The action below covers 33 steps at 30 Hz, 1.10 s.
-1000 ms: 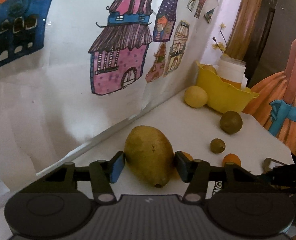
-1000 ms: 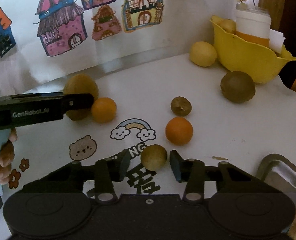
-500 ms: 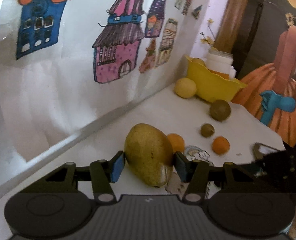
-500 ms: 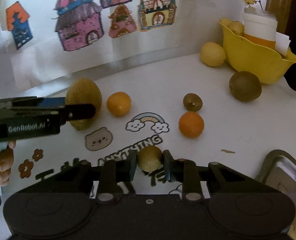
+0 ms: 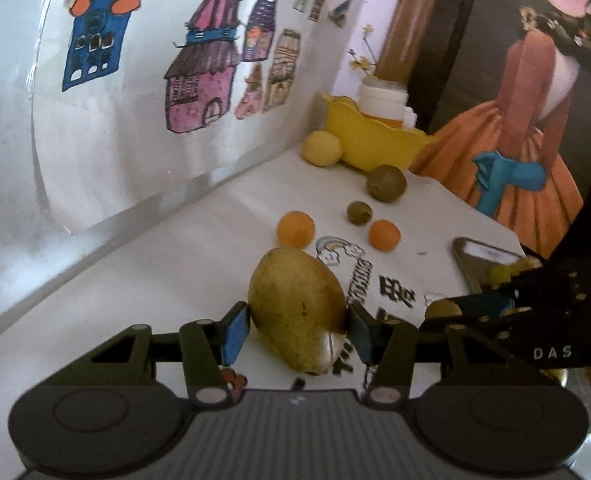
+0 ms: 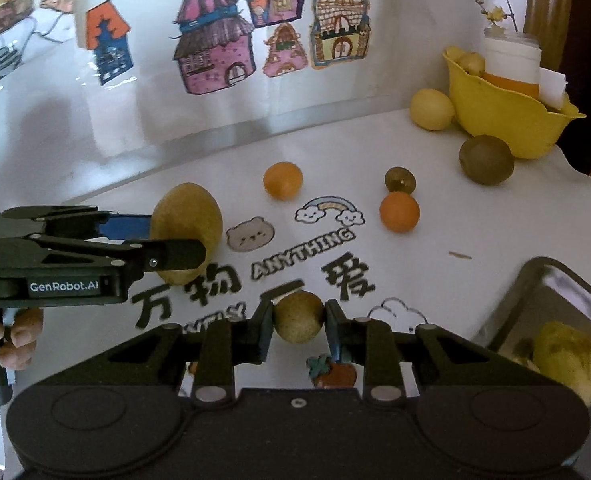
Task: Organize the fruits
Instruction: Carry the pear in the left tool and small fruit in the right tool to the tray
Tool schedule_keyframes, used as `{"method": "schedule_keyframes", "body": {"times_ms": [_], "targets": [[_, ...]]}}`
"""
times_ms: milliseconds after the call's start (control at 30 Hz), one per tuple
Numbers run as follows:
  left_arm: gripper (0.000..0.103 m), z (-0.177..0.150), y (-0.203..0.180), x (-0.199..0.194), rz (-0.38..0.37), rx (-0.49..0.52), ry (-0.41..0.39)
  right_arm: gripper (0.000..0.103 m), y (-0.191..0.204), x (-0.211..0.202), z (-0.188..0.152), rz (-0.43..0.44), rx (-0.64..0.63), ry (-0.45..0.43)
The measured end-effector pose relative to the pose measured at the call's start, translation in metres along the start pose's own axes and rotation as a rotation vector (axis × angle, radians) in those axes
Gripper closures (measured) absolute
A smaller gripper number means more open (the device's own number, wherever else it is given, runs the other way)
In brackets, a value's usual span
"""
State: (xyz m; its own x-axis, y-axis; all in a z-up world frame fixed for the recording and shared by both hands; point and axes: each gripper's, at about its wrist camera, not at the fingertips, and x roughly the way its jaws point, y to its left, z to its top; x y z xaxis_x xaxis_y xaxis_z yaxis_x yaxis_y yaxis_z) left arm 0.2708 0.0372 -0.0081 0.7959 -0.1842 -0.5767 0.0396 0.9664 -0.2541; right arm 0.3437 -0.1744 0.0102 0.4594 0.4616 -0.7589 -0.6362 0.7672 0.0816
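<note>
My left gripper (image 5: 297, 328) is shut on a large yellow-green mango (image 5: 295, 308), held just above the white printed table cover. The same mango (image 6: 187, 224) shows at the left of the right wrist view, between the left gripper's fingers (image 6: 175, 256). My right gripper (image 6: 299, 322) is shut on a small round green-yellow fruit (image 6: 298, 317), lifted off the cover. That fruit (image 5: 441, 310) also peeks out at the right of the left wrist view. Two oranges (image 6: 282, 180) (image 6: 399, 212), a small dark fruit (image 6: 400, 179), a bigger green-brown fruit (image 6: 486, 159) and a lemon (image 6: 431, 109) lie on the table.
A yellow bowl (image 6: 503, 120) with fruit and a white jar (image 6: 511, 64) stands at the back right. A metal tray (image 6: 563, 304) holding yellow fruit (image 6: 567, 356) sits at the near right. A wall with house drawings (image 6: 211, 48) runs behind. A hand (image 6: 11, 336) holds the left gripper.
The right gripper closed on the small green-yellow fruit and lifted it back toward the tray side. The left gripper carried the mango away from the wall, toward the printed lettering.
</note>
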Motion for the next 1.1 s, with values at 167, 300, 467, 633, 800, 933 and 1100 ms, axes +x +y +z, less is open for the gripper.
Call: {"method": "schedule_keyframes", "body": {"times_ms": [167,300,467,633,800,933,1100], "targets": [[0.045,0.004,-0.007,0.003,0.009,0.045,0.023,0.073,0.002,-0.006,-0.007,-0.002,-0.002,0.003],[0.045,0.010,-0.010,0.012,0.007,0.044,0.025,0.073,0.000,-0.004,-0.009,-0.004,0.006,0.003],[0.045,0.012,-0.011,0.024,0.009,0.048,0.034,0.073,-0.004,0.003,-0.011,-0.004,0.014,0.012],[0.045,0.011,-0.011,0.026,0.006,0.050,0.031,0.073,-0.007,0.008,-0.015,0.000,0.025,0.019],[0.045,0.009,-0.009,0.021,-0.024,0.015,0.048,0.073,-0.007,0.004,-0.016,0.008,0.037,0.005],[0.045,0.005,-0.019,0.013,-0.037,0.025,0.052,0.073,-0.007,-0.013,-0.017,0.010,0.043,-0.029],[0.045,0.008,-0.038,-0.001,-0.069,0.041,0.029,0.073,-0.013,-0.043,-0.021,-0.014,0.053,-0.075]]}}
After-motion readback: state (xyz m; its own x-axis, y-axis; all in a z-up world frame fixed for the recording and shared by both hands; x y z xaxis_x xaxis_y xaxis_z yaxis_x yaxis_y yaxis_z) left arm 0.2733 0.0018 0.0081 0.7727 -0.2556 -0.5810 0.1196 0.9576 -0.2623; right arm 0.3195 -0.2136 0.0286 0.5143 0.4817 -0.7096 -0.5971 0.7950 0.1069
